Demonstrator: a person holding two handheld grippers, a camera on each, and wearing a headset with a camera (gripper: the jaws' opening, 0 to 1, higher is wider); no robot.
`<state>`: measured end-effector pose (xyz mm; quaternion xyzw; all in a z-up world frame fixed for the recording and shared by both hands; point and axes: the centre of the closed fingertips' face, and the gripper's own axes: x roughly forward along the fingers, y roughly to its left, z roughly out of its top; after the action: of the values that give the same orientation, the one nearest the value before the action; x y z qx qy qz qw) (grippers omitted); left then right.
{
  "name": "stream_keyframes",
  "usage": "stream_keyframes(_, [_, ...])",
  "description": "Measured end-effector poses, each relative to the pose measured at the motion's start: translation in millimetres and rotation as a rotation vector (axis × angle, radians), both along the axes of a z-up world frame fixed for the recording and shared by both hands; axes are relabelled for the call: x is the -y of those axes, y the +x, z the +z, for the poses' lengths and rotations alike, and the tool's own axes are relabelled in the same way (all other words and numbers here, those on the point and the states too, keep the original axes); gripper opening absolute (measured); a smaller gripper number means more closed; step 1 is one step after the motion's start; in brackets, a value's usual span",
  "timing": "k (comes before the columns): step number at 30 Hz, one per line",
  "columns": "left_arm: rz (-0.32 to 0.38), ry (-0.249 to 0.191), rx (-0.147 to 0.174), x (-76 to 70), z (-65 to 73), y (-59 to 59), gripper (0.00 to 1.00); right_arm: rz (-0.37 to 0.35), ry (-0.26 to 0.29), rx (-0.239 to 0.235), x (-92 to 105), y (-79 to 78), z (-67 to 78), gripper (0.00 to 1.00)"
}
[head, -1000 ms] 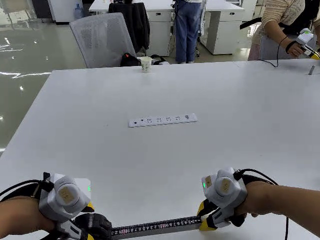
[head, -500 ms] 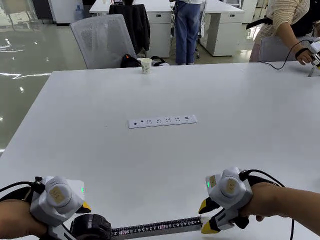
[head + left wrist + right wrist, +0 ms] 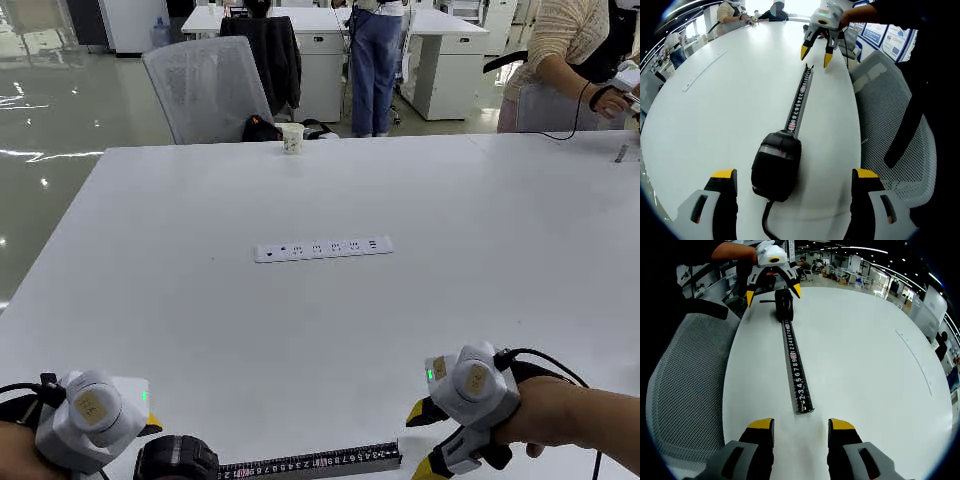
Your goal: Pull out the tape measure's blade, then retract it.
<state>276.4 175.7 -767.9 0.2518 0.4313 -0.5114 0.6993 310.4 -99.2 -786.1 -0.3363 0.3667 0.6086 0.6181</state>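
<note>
Near surface [image 3: 300, 330] edge, left gripper [image 3: 795, 174] and right gripper [image 3: 801, 424] gape released; blade [image 3: 796, 365] lies out, thin, probably springy; hard case [image 3: 776, 162] wants pinching across its flanks.

The table [image 3: 480, 260] lies bare between the central power strip [image 3: 322, 247] and the tape [image 3: 310, 462] at its near edge.

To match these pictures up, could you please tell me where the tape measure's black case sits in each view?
Head view: the black case is at the bottom edge, left of centre.
Left gripper view: lower centre, with the blade running up and away from it.
Right gripper view: near the top, left of centre, at the blade's far end.
Shared landmark: the white power strip.
</note>
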Motion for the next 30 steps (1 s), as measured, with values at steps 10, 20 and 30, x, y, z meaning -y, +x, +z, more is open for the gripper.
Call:
stream_keyframes(10, [0.131, -0.076, 0.038, -1.9, 10.3, 6.5, 0.99, -0.036, 0.031, -0.003, -1.1, -3.5, 2.6, 0.55])
stream_keyframes(20, [0.346, -0.2, 0.158, -6.9, 24.0, 26.3, 0.99, -0.177, 0.101, -0.04, -3.5, -6.0, 6.0, 0.69])
stream_keyframes(30, [0.514, -0.275, 0.174, -17.8, 27.7, 22.3, 0.99, -0.387, 0.184, -0.025, 16.4, 2.6, 12.8, 0.8])
